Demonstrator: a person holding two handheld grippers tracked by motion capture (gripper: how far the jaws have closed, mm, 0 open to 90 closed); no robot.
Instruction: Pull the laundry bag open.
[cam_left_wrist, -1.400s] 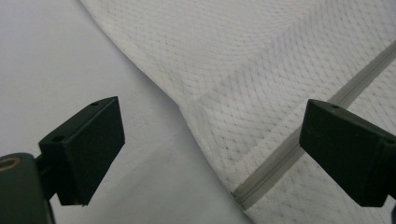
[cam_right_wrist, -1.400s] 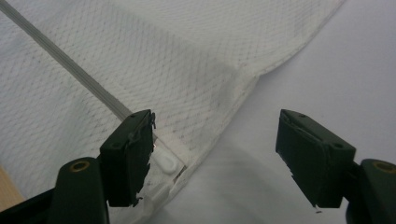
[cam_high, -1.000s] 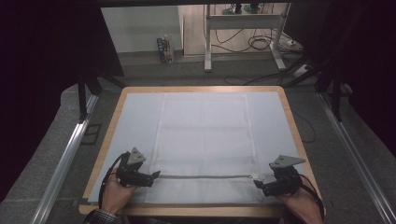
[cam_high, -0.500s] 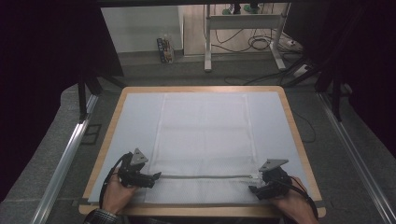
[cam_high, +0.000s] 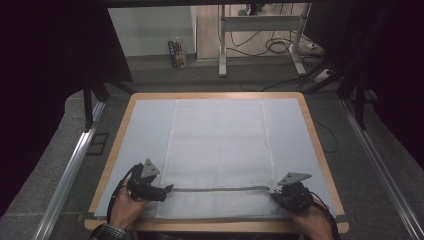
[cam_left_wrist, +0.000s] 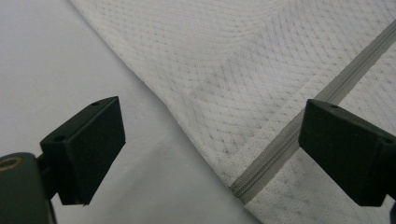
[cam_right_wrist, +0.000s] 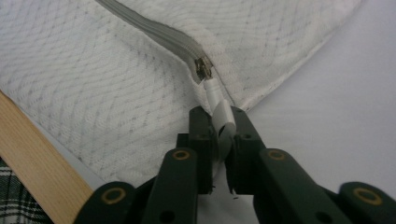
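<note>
The white mesh fabric bag (cam_high: 220, 160) lies flat in the middle of the wood-rimmed table (cam_high: 320, 150), on its pale blue-grey covering, and its grey zipper (cam_high: 220, 189) runs straight across the bag's near end, parallel to the table's near edge.

At the zipper's left end the left gripper (cam_high: 167, 189) hovers with its black jaws spread wide. In the left gripper view the end of the grey zipper (cam_left_wrist: 261, 172) and the bag's edge lie between the open jaws, and neither pad touches the cloth.

At the zipper's right end the right gripper (cam_high: 276, 196) has just closed its jaws, and the right gripper view shows them nipped on the white zipper pull tab (cam_right_wrist: 220, 114), which hangs from the small metal slider (cam_right_wrist: 203, 66) parked at that end.

The step in hand looks like the start of unzipping: the pull is secured, the anchor is not. The next move likely calls for the left gripper to clamp the bag at the zipper's left end, holding it taut, while the right draws the slider leftward in line with the teeth, low and steady, lest the thin tab slip free.
</note>
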